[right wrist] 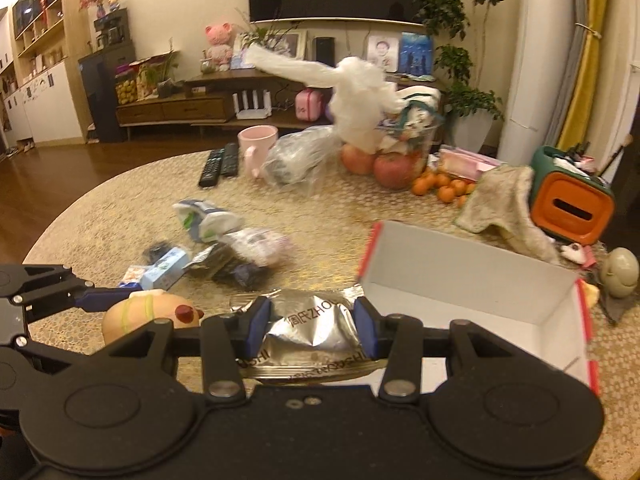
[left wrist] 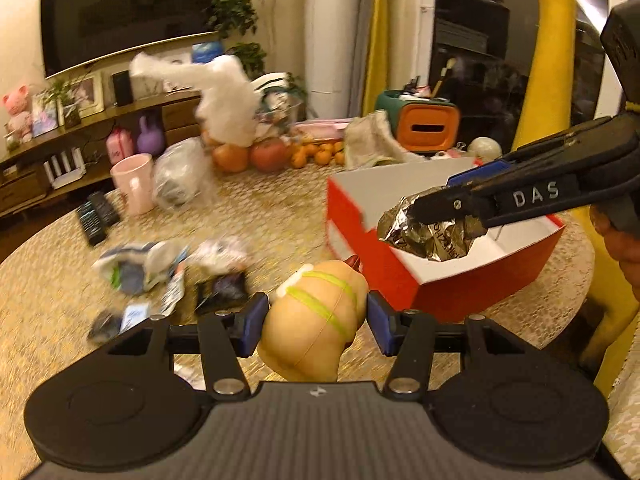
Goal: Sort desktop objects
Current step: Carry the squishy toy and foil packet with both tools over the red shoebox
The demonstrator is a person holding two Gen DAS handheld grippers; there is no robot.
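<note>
My left gripper [left wrist: 316,322] is shut on a tan squishy toy [left wrist: 316,320] with yellow-green stripes, held above the table beside the red box [left wrist: 400,280]. The toy also shows in the right wrist view [right wrist: 148,312]. My right gripper [right wrist: 312,326] is shut on a crumpled silver foil packet [right wrist: 312,328], at the near left edge of the open box [right wrist: 460,280]. In the left wrist view the right gripper [left wrist: 444,216] holds the packet [left wrist: 424,236] over the box's white inside. Several loose wrappers [right wrist: 224,248] lie on the table to the left.
A pink cup [right wrist: 256,148], two remotes [right wrist: 220,164], a clear plastic bag [right wrist: 300,160], apples and oranges [right wrist: 400,172], a beige cloth [right wrist: 504,204], an orange-green container [right wrist: 568,200] and a small grey-green figure [right wrist: 620,272] stand around the back and right of the round table.
</note>
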